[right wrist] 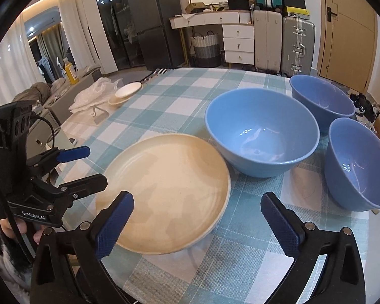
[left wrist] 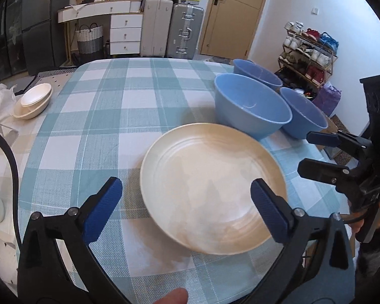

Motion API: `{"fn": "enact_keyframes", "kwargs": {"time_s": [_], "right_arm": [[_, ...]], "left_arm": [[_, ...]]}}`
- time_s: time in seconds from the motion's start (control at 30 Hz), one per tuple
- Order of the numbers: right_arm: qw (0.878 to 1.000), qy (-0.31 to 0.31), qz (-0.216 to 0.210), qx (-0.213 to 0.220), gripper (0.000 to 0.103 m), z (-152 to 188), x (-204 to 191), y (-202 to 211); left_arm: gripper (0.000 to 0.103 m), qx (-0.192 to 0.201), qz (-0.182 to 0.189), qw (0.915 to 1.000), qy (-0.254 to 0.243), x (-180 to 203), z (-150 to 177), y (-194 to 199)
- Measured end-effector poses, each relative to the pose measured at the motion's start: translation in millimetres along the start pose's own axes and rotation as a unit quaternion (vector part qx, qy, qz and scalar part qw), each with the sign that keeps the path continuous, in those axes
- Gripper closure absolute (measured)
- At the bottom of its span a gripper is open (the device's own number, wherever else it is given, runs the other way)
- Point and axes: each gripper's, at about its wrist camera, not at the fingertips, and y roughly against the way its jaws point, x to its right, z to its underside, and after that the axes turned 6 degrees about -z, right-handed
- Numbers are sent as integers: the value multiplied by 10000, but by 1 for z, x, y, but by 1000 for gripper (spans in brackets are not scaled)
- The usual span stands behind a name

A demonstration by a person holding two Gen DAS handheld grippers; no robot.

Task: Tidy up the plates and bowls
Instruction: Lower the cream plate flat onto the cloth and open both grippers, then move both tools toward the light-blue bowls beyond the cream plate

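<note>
Three blue bowls stand grouped on the checked tablecloth (right wrist: 164,96) toward the table's far right corner: a large blue bowl (right wrist: 262,131) nearest the middle, a second blue bowl (right wrist: 321,100) behind it by the far edge, and a third blue bowl (right wrist: 358,164) at the right edge. All three are upright and, as far as can be seen, hold nothing. The second and third sit just beside the large one; whether they touch cannot be told.

A cream plate (right wrist: 164,192) lies flat on the cloth near the front edge, just beside the large bowl's base. Its rim looks doubled on the near side, so it may be more than one plate; this cannot be confirmed.

The left gripper (left wrist: 186,210) hangs above the plate's near left part with its jaws spread wide, one blue pad off the rim to the left and the other over the plate's near right portion, gripping nothing. The right gripper (right wrist: 197,225) hangs over the plate's near right rim, jaws likewise wide apart and holding nothing.

A small stack of cream dishes (right wrist: 125,93) rests off the cloth by the table's far left corner, beside a white plastic bag (right wrist: 93,96).
</note>
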Motion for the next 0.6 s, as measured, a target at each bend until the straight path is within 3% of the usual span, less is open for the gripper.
{"fn": "enact_keyframes", "kwargs": {"time_s": [0.6], "right_arm": [[9952,-107,306,920,1,-38,23,102]], "left_arm": [[2,625,223,9970,-389,56,-80,43]]}}
